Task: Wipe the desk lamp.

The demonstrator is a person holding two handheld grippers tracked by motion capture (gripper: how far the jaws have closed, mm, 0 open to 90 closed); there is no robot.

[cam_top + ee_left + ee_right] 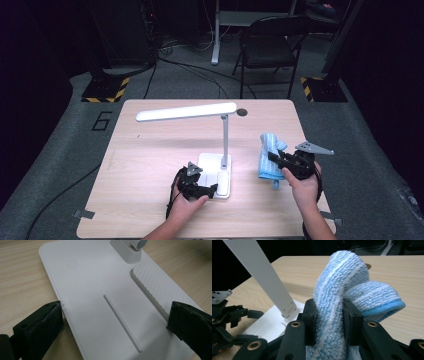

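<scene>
Black jaws of the right gripper are pressing from both sides on a blue towel, which is bulging up between them in a thick fold and spilling over to one side in the right gripper view. From the high view, that right gripper is holding the towel over the right part of the wooden table, with the cloth hanging just beside the white desk lamp. Part of the towel appears to be touching the tabletop, though whether it is resting its weight there is hard to tell. Over at the lamp's flat white base, the left gripper is sitting with one jaw against each long edge, so the base is lying between them and the jaws are clamping it across its width. In the high view, the left gripper is meeting the base at its near edge, with the person's left hand behind it. Above the table, the lamp's long head is reaching out to the left.
</scene>
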